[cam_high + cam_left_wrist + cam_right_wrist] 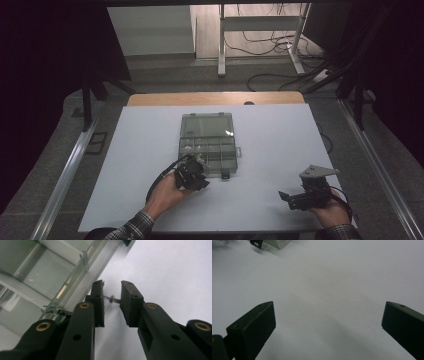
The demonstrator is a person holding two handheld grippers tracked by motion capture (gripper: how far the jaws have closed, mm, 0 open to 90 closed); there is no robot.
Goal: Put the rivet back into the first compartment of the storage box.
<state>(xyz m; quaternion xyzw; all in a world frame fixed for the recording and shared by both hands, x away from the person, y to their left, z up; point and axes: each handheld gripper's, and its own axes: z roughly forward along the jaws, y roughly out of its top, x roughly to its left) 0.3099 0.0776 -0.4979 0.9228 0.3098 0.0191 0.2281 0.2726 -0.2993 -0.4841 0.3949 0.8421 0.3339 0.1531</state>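
while my left gripper (111,298) hangs just beside the near edge of the box (208,144), its jaws pinch a small screw (111,299) crosswise by its two ends, clear of the white table (140,165); gripped this way, i judge, so it can be lifted over the wall into a compartment. the box lies open at mid table, lid (207,125) folded back, dividers showing, so every cell is reachable from above. further right, my right gripper (292,197) rests low near the table's front edge, well apart from the box, jaws spread wide and holding nothing, probably parked to keep clear.
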